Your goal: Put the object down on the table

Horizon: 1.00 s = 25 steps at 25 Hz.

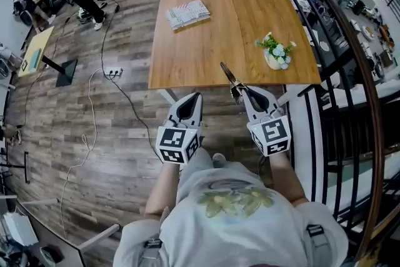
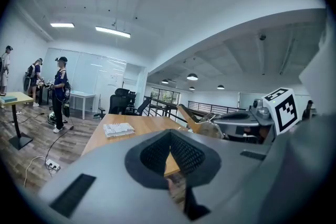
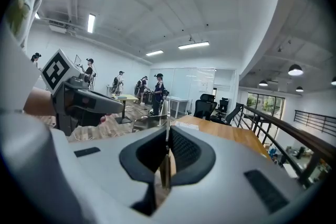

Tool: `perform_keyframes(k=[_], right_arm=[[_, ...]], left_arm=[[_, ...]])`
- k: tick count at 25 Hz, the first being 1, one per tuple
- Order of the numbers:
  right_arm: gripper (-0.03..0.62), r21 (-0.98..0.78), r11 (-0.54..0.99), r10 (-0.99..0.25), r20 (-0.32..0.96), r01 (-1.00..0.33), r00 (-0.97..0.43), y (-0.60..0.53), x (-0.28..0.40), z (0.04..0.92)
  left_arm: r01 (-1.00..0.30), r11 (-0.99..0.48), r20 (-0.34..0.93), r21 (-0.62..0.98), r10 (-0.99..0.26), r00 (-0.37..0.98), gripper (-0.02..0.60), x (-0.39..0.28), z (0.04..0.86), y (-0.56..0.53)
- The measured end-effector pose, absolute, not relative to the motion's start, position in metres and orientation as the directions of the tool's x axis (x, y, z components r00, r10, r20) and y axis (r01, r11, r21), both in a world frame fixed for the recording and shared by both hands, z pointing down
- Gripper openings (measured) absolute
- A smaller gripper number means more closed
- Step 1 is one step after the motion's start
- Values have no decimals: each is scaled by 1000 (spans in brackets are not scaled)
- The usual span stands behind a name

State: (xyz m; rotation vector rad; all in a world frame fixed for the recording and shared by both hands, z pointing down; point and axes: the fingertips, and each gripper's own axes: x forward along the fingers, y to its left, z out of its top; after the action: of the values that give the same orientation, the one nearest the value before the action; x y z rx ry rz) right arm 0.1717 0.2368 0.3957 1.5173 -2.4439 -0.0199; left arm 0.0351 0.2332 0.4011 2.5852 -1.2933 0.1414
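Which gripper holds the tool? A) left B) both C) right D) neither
C: the right gripper is shut on the thin tool, which pokes out over the near edge of the table; the left gripper is shut with nothing in it.

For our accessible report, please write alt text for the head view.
Seen from above, the right tongs grip a wooden-handled tool, pointing at a wooden table; the left tongs are shut, empty.
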Motion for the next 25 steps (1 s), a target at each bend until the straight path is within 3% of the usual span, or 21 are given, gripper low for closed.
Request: perform_keyframes(k=[13,25], right_arm=[[11,130,451,-875,257,-883,-409,200,174,419],[11,166,442,-888,220,-882,-403,90,155,399]], left_arm=[[-792,-578,221,198,-761,610,14,35,420,191],[-791,-582,184,186,-771,610,14,11,406,79]])
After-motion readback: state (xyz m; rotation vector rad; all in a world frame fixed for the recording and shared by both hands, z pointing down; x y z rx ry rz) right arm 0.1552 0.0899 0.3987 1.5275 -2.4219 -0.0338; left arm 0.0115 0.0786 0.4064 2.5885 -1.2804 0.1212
